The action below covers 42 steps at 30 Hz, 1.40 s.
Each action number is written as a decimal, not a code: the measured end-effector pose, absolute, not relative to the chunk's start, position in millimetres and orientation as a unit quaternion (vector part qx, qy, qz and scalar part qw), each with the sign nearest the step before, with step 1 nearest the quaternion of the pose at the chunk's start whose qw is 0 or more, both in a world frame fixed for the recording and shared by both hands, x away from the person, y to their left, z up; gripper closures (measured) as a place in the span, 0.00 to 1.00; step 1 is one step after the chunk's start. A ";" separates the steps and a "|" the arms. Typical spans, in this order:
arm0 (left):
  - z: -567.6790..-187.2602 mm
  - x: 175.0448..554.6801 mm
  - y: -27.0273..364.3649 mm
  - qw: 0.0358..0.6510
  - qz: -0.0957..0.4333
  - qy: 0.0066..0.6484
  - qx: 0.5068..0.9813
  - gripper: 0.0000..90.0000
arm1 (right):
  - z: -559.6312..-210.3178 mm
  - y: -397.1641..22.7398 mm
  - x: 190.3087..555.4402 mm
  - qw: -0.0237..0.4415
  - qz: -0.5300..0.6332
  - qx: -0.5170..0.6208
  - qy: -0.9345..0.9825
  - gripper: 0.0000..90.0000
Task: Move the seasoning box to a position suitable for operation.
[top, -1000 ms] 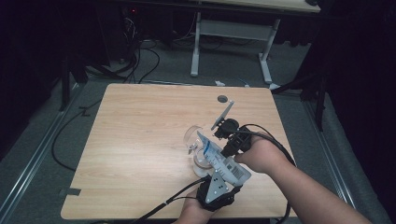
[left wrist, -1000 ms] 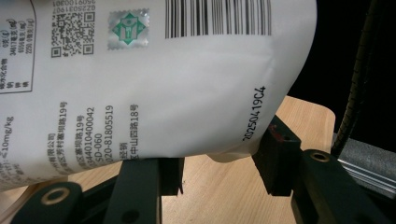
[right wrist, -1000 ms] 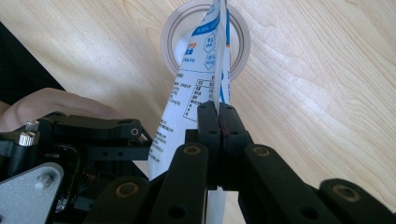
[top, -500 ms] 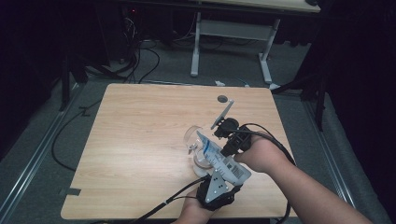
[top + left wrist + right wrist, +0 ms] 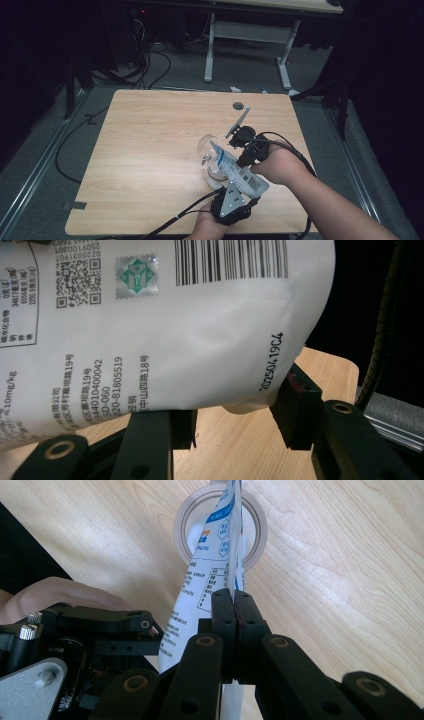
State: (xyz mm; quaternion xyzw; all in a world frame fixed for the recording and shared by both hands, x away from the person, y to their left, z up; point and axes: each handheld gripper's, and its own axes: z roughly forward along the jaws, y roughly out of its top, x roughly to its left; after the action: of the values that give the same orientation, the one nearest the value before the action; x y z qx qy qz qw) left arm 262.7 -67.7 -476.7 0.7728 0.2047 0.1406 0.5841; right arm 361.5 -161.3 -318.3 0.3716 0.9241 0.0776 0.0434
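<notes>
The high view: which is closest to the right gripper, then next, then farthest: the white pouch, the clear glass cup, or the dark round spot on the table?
From the right gripper:
1. White pouch, pinched in its jaws.
2. Clear glass cup, just left of it, under the pouch's tip.
3. Dark round spot, toward the table's far edge.

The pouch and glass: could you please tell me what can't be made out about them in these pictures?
- Pouch mouth: right gripper view, edge-on over the glass, so whether anything pours is unclear.
- Glass contents: high view too small; right gripper view, pouch covers the opening.
- Pouch front and top: left gripper view, cut off by the edges.
- Left gripper: left gripper view, the pouch covers where its jaws meet it.
</notes>
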 end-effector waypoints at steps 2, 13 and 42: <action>-476.7 262.7 -67.9 0.584 0.141 0.204 0.773 0.64 | -318.2 -161.5 361.6 0.043 0.077 0.371 0.924 1.00; -475.1 262.7 -68.5 0.587 0.141 0.205 0.770 0.64 | -316.9 -162.4 361.8 0.043 0.082 0.368 0.925 1.00; -471.7 264.2 -67.1 0.588 0.146 0.205 0.768 0.65 | -313.1 -157.7 361.5 0.047 0.081 0.372 0.923 1.00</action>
State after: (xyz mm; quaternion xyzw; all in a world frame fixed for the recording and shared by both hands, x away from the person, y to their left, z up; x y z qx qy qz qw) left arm 264.2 -67.1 -471.7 0.7683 0.2053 0.1462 0.5884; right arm 361.5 -157.7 -313.1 0.3723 0.9234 0.0806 0.0471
